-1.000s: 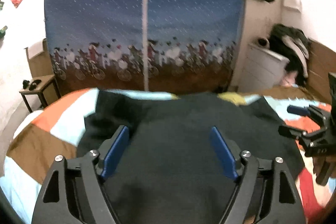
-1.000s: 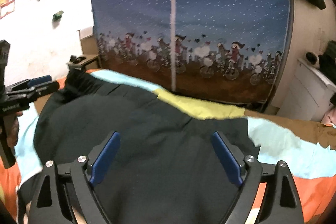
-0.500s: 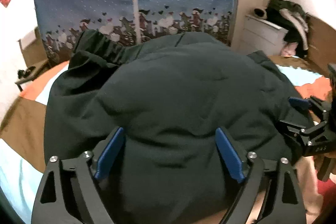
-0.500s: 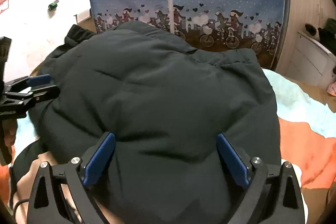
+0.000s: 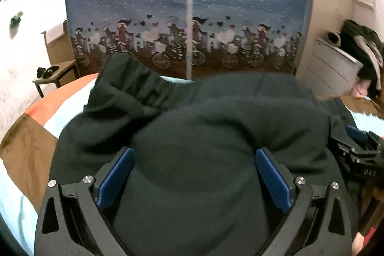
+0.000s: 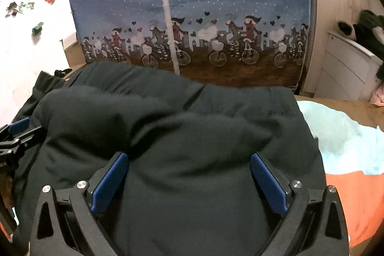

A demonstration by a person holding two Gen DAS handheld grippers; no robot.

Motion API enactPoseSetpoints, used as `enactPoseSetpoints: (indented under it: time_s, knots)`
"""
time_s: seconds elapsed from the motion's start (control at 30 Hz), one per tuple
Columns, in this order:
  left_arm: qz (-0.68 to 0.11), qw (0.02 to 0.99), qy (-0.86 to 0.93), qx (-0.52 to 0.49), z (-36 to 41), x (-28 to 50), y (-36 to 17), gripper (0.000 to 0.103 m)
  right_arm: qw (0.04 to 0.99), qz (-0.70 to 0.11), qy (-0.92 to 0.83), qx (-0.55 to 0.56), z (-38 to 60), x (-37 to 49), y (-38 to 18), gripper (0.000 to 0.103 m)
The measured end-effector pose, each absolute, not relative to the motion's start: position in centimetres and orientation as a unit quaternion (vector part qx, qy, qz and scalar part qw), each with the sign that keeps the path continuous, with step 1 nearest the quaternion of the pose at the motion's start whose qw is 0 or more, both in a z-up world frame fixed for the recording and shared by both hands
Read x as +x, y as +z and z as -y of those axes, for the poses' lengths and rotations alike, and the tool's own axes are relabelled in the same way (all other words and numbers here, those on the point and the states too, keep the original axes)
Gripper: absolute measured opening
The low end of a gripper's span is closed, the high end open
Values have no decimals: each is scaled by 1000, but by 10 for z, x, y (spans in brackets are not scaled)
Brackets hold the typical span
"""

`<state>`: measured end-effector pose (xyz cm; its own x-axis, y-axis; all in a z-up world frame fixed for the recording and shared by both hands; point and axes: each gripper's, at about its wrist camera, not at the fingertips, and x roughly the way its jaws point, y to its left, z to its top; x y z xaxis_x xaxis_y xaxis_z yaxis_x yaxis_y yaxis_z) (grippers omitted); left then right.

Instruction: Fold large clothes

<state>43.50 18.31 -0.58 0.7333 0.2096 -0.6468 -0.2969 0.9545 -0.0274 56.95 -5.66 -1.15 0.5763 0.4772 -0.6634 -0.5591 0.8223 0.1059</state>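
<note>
A large black garment (image 5: 216, 126) lies bunched on the bed and also fills the right wrist view (image 6: 168, 126). Its gathered elastic edge (image 5: 134, 80) sticks up at the far left. My left gripper (image 5: 194, 169) is open, its blue pads wide apart with the cloth bulging up between them. My right gripper (image 6: 189, 172) is open too, jaws wide over the garment's right part. Each gripper shows at the edge of the other view: the right one (image 5: 360, 155), the left one (image 6: 14, 136). Whether cloth lies on the gripper bodies is unclear.
The bed cover (image 5: 36, 131) has orange, brown and pale blue patches (image 6: 348, 136). A blue curtain with cyclists (image 5: 192, 16) hangs behind the bed. A small side table (image 5: 55, 78) stands at the left, a white drawer unit (image 6: 348, 73) with dark clothes at the right.
The garment, flat a second ago, rose into a big mound in front of both cameras and has now sunk lower and bunched between the jaws. Both grippers stay open.
</note>
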Motion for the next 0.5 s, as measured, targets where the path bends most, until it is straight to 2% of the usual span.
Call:
enactPoseSetpoints:
  time_s: [0.23,0.33,0.5]
  knots:
    - [-349,918,167,-89,-221,470,-11,101,875,-388,282,-66,38,611,-25,103]
    - [-369,912,156,-91,-226,481,-18,101,867,-401,287,-69,33,621,-32,103]
    - [-358,918,148,-91,-223,478,-23,101,863,-409,295,-44,39,626,-43,103]
